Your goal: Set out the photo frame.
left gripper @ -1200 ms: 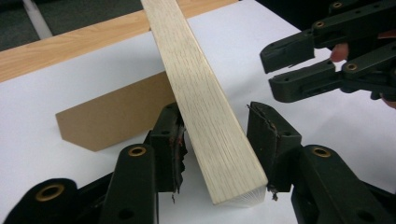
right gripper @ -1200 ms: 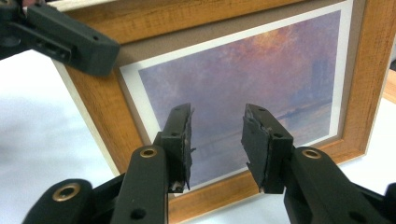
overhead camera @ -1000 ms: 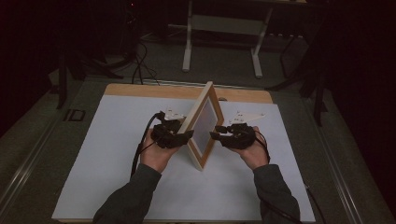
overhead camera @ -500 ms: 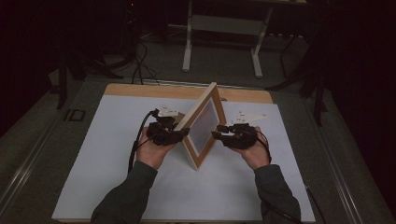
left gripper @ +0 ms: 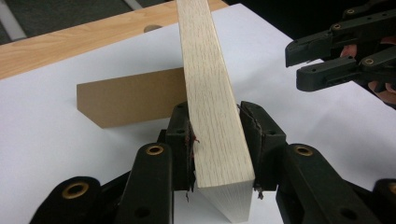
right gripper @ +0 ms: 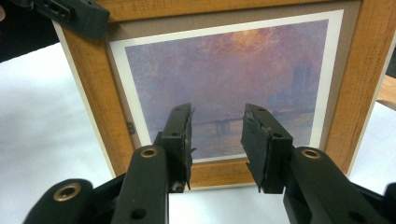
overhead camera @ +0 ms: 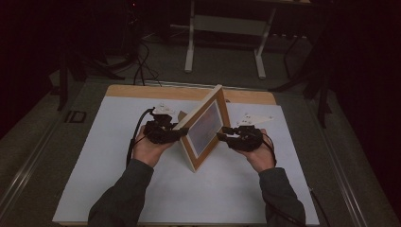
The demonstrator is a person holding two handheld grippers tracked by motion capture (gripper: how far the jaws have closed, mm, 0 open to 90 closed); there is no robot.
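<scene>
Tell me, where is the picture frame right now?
In the high view the picture frame stands mid-table on the white sheet, its edge clamped by the left gripper, with the right gripper open beside it.

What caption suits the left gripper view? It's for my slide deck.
Left gripper clamps the wooden picture frame's edge above the white table.
</scene>
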